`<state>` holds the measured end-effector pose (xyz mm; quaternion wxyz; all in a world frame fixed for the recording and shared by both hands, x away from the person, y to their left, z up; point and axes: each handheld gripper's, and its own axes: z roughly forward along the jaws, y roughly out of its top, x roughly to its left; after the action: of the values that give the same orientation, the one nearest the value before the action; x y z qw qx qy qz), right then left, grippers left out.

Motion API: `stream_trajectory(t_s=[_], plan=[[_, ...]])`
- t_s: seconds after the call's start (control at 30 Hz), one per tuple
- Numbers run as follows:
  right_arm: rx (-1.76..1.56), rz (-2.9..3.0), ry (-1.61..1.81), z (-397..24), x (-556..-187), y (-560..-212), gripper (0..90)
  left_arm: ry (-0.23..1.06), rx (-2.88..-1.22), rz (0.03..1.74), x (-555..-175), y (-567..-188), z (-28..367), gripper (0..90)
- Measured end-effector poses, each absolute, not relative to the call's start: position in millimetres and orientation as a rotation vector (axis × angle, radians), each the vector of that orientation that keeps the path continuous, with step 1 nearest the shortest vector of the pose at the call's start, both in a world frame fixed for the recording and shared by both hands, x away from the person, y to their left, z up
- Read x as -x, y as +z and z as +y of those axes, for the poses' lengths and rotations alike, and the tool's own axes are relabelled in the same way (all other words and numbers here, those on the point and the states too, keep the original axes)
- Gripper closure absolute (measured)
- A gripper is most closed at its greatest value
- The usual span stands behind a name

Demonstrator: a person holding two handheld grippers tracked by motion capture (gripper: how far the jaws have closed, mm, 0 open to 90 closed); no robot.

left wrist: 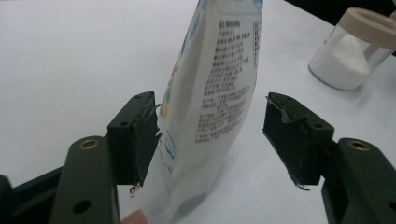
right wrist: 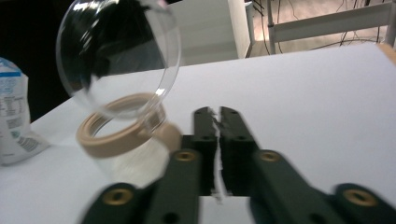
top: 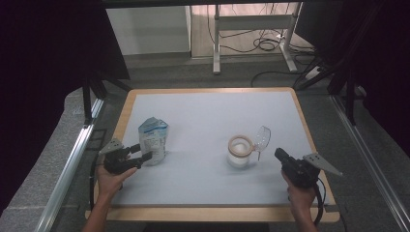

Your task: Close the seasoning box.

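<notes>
I have my left gripper open around the bag, one pad touching it, the other clear. The bag stands well left of the jar. My right gripper is shut, empty, just beside the jar. Next, I judge: close on the bag. The right gripper view shows the jar's lid flipped open.

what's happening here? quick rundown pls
A person works at a white table with a gripper in each hand. The left gripper is open around an upright white pouch, one pad touching it, the other apart. The right gripper is shut on nothing, just beside a jar of white powder whose clear hinged lid stands open.
</notes>
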<state>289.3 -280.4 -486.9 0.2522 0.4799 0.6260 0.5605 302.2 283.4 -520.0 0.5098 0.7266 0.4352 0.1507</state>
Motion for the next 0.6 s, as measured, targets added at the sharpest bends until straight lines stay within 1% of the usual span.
stream_trajectory(t_s=[0.3,0.6], plan=[[-1.214,1.755,1.520,-267.0,-313.1,-461.5,90.0,0.364,-1.762,1.055,-295.9,-528.3,281.7,34.5],[-1.167,1.780,1.513,-249.7,-319.0,-453.6,89.9,0.352,-1.772,1.071,-294.1,-536.2,282.2,34.7]])
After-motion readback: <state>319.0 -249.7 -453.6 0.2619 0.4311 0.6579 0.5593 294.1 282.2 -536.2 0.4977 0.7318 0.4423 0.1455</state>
